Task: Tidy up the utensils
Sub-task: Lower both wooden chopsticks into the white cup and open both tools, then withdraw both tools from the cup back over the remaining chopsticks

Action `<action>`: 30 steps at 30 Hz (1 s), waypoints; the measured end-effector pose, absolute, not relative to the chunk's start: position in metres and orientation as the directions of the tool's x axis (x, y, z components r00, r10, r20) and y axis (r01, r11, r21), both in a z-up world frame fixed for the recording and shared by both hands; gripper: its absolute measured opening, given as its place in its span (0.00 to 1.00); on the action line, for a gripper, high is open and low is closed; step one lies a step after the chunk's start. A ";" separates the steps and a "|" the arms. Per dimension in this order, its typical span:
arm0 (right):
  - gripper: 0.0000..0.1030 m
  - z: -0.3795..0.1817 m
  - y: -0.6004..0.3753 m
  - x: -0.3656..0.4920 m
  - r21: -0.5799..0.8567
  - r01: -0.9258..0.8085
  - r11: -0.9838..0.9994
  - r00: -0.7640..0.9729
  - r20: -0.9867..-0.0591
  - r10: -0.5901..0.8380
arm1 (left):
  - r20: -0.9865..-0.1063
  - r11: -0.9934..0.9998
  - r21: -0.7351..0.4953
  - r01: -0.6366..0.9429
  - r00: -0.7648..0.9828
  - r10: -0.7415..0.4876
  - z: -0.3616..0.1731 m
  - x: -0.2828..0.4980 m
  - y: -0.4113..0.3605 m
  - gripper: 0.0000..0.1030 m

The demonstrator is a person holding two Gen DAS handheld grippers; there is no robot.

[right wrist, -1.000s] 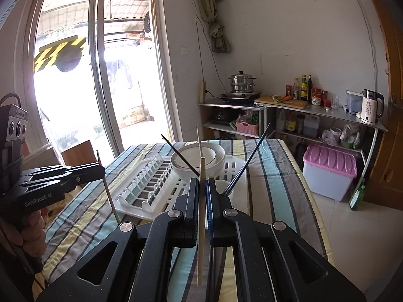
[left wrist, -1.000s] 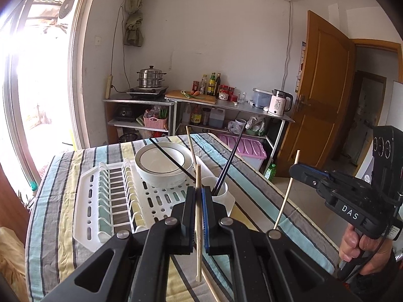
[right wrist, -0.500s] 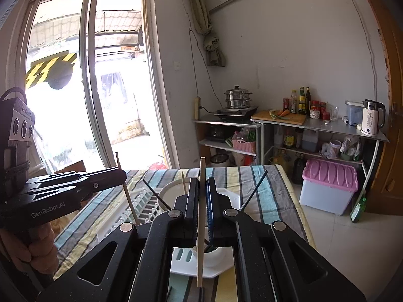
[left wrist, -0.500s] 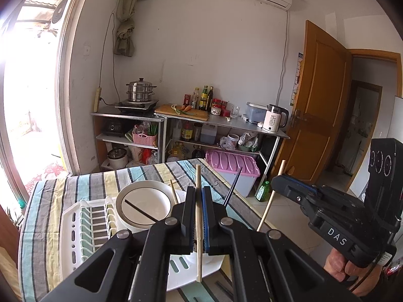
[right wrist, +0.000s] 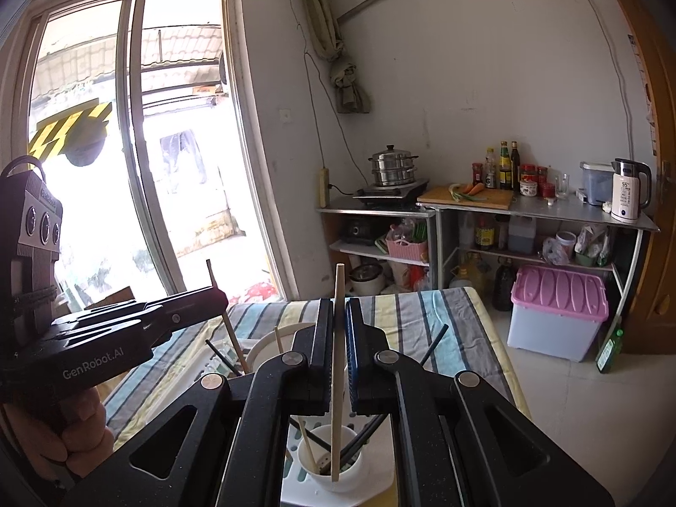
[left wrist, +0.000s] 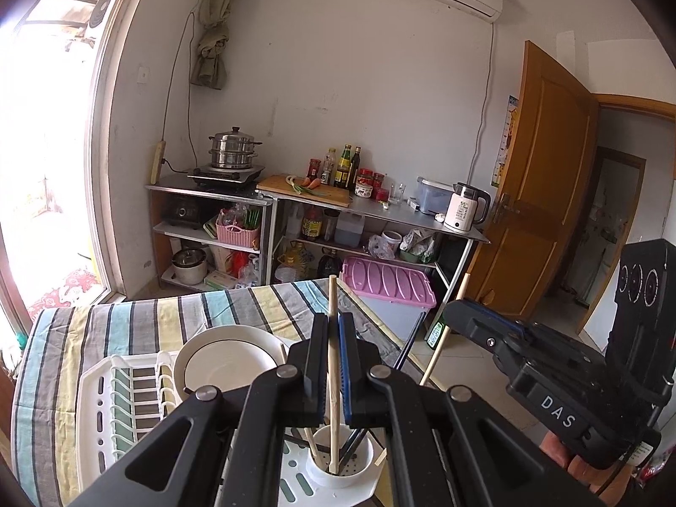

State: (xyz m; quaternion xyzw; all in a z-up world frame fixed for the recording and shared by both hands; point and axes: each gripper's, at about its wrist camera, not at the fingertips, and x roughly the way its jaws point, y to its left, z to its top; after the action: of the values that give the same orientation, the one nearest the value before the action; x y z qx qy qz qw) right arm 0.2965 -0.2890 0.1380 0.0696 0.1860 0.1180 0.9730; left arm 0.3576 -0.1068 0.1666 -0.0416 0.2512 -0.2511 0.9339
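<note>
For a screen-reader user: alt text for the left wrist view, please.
The left gripper is shut on a wooden chopstick over a white utensil cup on a dish rack; the right gripper holds another beside it.

Each fisheye camera sits just behind its own hand-held gripper, looking forward and slightly down along the fingers, close above the striped tabletop (left wrist: 139, 321). Both face the far wall with the metal shelves (right wrist: 545, 207). Both show the white drying rack (left wrist: 105, 414), and each sees the other hand-held gripper at its edge.
</note>
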 end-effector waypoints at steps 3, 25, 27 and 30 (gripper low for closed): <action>0.05 0.132 -0.289 0.306 0.187 -0.203 0.961 0.900 -0.351 0.258 | -0.451 0.869 -0.208 0.449 0.745 -0.492 0.159 0.366 -0.109 0.04; 0.05 0.079 -0.288 0.323 0.193 -0.169 0.967 0.850 -0.468 0.242 | -0.542 0.881 -0.219 0.419 0.699 -0.467 0.097 0.375 -0.108 0.04; 0.05 0.079 -0.290 0.323 0.202 -0.167 0.965 0.848 -0.469 0.245 | -0.543 0.880 -0.215 0.423 0.697 -0.468 0.097 0.373 -0.110 0.04; 0.05 0.080 -0.291 0.324 0.202 -0.170 0.965 0.845 -0.474 0.248 | -0.546 0.880 -0.215 0.424 0.695 -0.468 0.099 0.373 -0.111 0.05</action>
State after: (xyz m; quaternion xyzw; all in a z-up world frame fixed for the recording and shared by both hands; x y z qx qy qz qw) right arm 0.3235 -0.2912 0.0799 0.0763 0.2560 0.1090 0.9575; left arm 0.3727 -0.1111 0.0989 -0.0359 0.3062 -0.2425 0.9199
